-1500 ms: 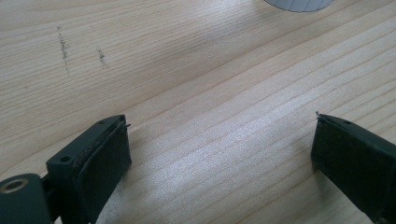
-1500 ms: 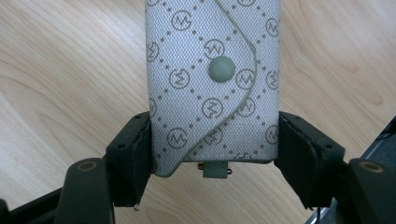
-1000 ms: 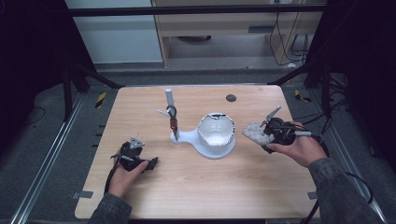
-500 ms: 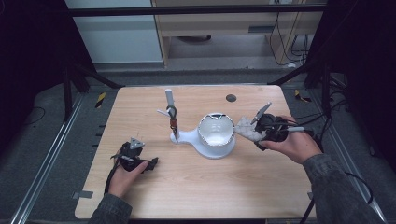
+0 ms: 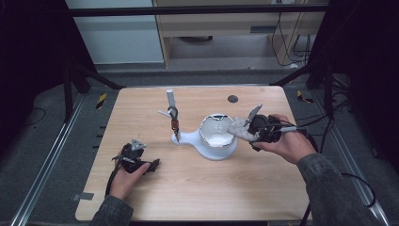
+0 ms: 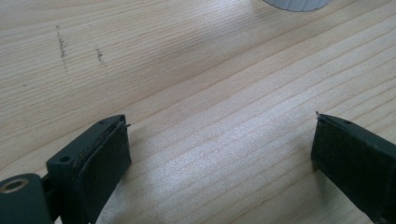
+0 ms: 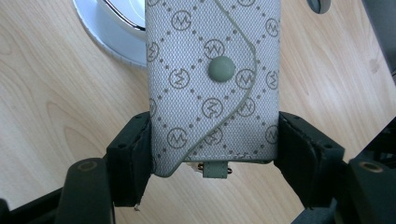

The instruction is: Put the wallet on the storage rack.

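Since a second ago my right gripper [image 5: 248, 128] has carried the pouch [image 5: 239, 128] leftward from the table's right side to the rim of the bowl [image 5: 217, 136]; the left gripper [image 5: 141, 160] has not shifted. In the high view, the pouch now sits at the bowl's right edge, partly over it, clamped in the right gripper with the hand [image 5: 287, 143] behind it. The bowl stands on a white stand [image 5: 188, 139] with a post [image 5: 171, 101] near the middle of the table [image 5: 197, 188]. My left gripper rests low at the near left, well apart from the bowl. In the left gripper view, its jaws stand wide apart over bare wood with nothing between them, and an edge of the stand [image 6: 299, 3] shows at the top. In the right gripper view, the jaws are closed on the pouch [image 7: 212, 84], pads pressing both its sides; it is grey fabric with a printed monogram and a snap button [image 7: 221, 69], and the bowl [image 7: 123, 16] lies beyond it at upper left.
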The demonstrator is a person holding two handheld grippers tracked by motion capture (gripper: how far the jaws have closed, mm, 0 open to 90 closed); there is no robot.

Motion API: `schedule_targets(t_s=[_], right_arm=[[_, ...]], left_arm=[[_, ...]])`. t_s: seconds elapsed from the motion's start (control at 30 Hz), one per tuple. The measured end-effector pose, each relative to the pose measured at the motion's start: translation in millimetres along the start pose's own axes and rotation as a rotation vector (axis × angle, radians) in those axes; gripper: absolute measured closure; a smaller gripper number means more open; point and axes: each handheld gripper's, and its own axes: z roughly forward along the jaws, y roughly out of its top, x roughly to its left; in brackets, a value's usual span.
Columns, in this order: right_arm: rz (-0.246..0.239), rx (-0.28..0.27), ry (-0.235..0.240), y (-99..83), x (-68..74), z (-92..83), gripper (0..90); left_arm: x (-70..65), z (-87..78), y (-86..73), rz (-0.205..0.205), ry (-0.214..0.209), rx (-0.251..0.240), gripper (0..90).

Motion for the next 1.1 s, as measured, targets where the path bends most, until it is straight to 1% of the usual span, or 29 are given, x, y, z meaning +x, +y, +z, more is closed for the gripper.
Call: schedule_targets(t_s=[0.07, 0.17, 0.27, 0.3, 0.4, 0.43, 0.53, 0.57, 0.77, 0.83, 1.03, 1.1], right_arm=[[-0.027, 0.004, -0.007, 5.4, 2.3, 3.1, 31.9], [-0.04, 0.005, -0.009, 9.6, 4.6, 5.1, 31.9], [-0.065, 0.003, 0.001, 18.3, 9.6, 7.9, 31.9], [-0.065, 0.003, 0.001, 18.3, 9.6, 7.9, 31.9], [-0.089, 0.008, 0.001, 24.5, 13.2, 9.5, 32.0], [-0.102, 0.012, 0.004, 28.0, 14.9, 10.6, 31.9], [-0.115, 0.013, 0.009, 31.1, 16.2, 11.7, 31.9], [-0.131, 0.019, 0.005, 34.3, 17.3, 13.4, 31.9], [-0.147, 0.024, 0.018, 40.4, 20.2, 17.4, 31.9], [-0.15, 0.04, 0.027, 42.8, 22.8, 20.3, 31.9], [-0.169, 0.056, 0.033, 47.5, 25.3, 25.0, 31.9], [-0.167, 0.062, 0.036, 49.8, 26.1, 25.8, 31.8]], left_arm=[[0.0, 0.0, 0.0, 0.0, 0.0, 0.0, 3.9], [0.0, 0.0, 0.0, 0.001, -0.002, 0.001, 3.9], [0.0, 0.0, 0.0, 0.001, -0.001, 0.0, 3.9], [0.1, -0.2, 0.0, 0.004, -0.002, 0.002, 3.9], [-0.3, 0.2, 0.0, -0.003, -0.002, -0.003, 3.9], [-0.1, 0.0, 0.0, 0.001, -0.002, 0.0, 3.9], [-0.3, 0.2, 0.0, -0.003, -0.002, -0.003, 3.9], [-0.3, 0.2, 0.0, -0.003, -0.002, -0.003, 3.9], [-0.1, -0.1, 0.0, 0.003, -0.002, 0.001, 3.9], [-0.1, -0.1, 0.0, 0.003, -0.002, 0.001, 3.9], [-0.1, -0.2, 0.1, 0.004, -0.003, 0.002, 3.9], [-0.1, -0.3, 0.1, 0.006, -0.003, 0.003, 3.9]])
